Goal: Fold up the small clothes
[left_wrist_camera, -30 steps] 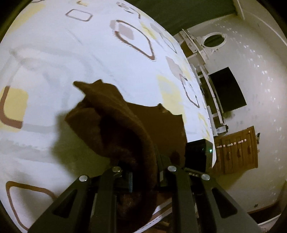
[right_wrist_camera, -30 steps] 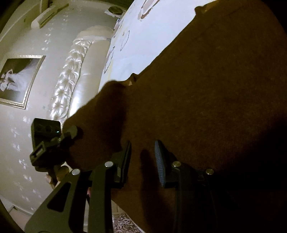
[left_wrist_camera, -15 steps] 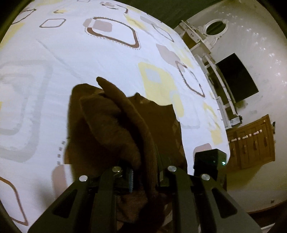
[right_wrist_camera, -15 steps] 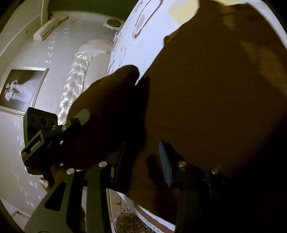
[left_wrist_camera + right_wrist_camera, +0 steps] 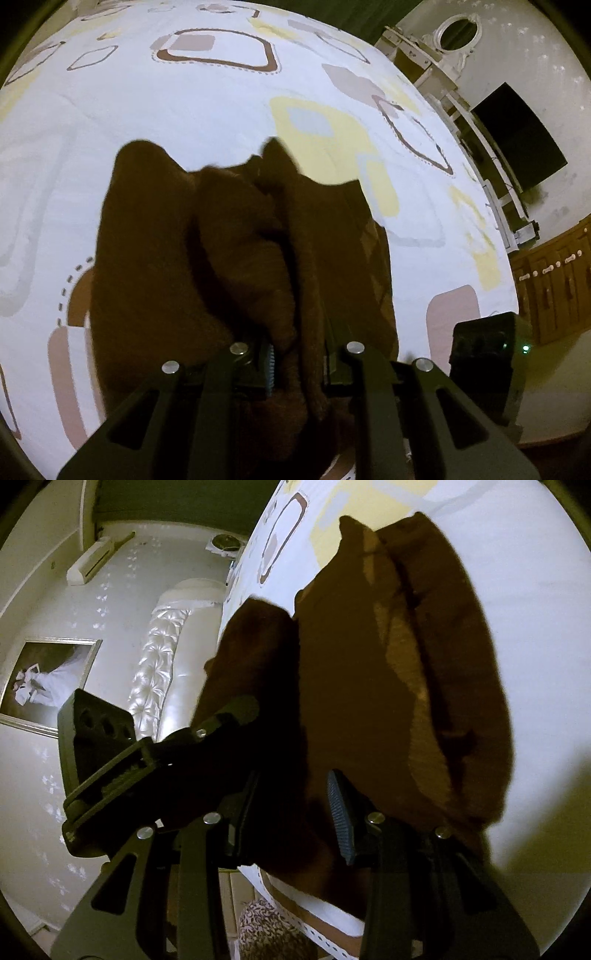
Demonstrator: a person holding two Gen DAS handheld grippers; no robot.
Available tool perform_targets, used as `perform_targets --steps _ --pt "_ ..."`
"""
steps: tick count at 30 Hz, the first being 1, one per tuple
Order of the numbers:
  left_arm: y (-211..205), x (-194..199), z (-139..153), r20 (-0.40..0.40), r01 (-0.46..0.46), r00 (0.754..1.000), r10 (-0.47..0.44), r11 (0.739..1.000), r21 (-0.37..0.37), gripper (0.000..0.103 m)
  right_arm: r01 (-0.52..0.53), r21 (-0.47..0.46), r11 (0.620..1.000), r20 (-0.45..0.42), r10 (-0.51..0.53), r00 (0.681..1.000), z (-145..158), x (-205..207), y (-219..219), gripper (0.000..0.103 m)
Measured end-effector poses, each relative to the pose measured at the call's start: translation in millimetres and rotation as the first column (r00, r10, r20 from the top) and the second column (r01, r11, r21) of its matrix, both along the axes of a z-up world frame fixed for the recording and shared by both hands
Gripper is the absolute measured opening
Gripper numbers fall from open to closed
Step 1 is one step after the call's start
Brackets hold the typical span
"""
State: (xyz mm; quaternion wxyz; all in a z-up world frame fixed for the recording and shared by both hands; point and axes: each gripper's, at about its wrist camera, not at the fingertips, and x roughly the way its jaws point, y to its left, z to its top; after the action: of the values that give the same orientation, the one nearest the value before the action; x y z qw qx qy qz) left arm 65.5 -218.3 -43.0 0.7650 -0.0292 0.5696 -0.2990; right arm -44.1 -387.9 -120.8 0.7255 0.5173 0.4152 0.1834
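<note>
While left tool [image 5: 297, 363] clamps bunched brown garment [image 5: 236, 240], right tool [image 5: 293, 812] just parted, cloth between, patterned bedsheet [image 5: 221, 107].

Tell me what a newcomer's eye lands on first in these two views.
The dark brown garment grabs attention first, bunched in the middle of the white patterned bedsheet, with a fold of it pinched in the left gripper at the bottom of the left wrist view. In the right wrist view the right gripper stands over the cloth's near edge, pads apart, beside a tufted white headboard.
</note>
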Motion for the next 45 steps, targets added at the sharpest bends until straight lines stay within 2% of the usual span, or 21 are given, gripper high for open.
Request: perform_targets --steps 3,8,17,21,24,27,31,35,36,38,39,45 --pt "-4 -3 -3 -0.003 -0.004 1.0 0.004 1.0 0.009 0.019 0.005 0.0 1.0 -0.001 -0.005 1.0 1 4 -3 0.037" --pt "-10 -9 -3 -0.029 -0.012 1.0 0.012 1.0 -0.025 0.032 0.026 0.023 0.999 -0.015 -0.026 1.0 -4 3 -10 0.037" --pt "-34 -29 22 -0.031 0.061 0.997 -0.064 0.993 -0.103 0.032 0.034 0.057 0.998 -0.021 -0.032 0.999 -10 -1 -15 0.037" --pt "-26 -35 38 -0.011 0.051 0.999 -0.053 0.989 -0.138 0.034 0.032 0.06 0.998 -0.022 -0.031 0.999 -13 0 -16 0.037" --pt "-2 -39 46 -0.007 0.006 1.0 -0.007 0.985 -0.171 0.035 0.027 0.052 0.998 -0.021 -0.026 0.999 -12 0 -18 0.037" --pt "25 -49 44 -0.035 -0.044 0.999 0.038 0.978 -0.202 0.036 0.024 0.05 0.998 -0.018 -0.023 1.0 -11 -2 -21 0.037" --pt "59 -70 33 -0.117 -0.119 0.989 0.091 0.957 -0.264 0.036 0.021 0.049 0.999 -0.016 -0.02 1.0 -11 -3 -24 0.037" --pt "89 -94 18 -0.226 -0.248 0.958 0.178 0.908 -0.337 0.038 0.021 0.05 0.999 -0.016 -0.021 1.0 -11 -2 -23 0.037" --pt "94 -98 14 -0.261 -0.285 0.945 0.199 0.89 -0.355 0.041 0.021 0.05 0.999 -0.017 -0.02 1.0 -11 -2 -23 0.037" --pt "102 -102 6 -0.318 -0.345 0.92 0.229 0.858 -0.381 0.042 0.029 0.04 0.999 -0.013 -0.028 1.0 -9 -5 -25 0.037" --pt "104 -102 4 -0.326 -0.356 0.915 0.235 0.851 -0.386 0.042 0.036 0.038 0.999 -0.008 -0.036 0.999 -6 -7 -26 0.038" --pt "101 -100 -1 -0.299 -0.344 0.923 0.241 0.864 -0.367 0.042 0.006 0.087 0.996 0.041 -0.009 0.999 11 -16 -29 0.038"
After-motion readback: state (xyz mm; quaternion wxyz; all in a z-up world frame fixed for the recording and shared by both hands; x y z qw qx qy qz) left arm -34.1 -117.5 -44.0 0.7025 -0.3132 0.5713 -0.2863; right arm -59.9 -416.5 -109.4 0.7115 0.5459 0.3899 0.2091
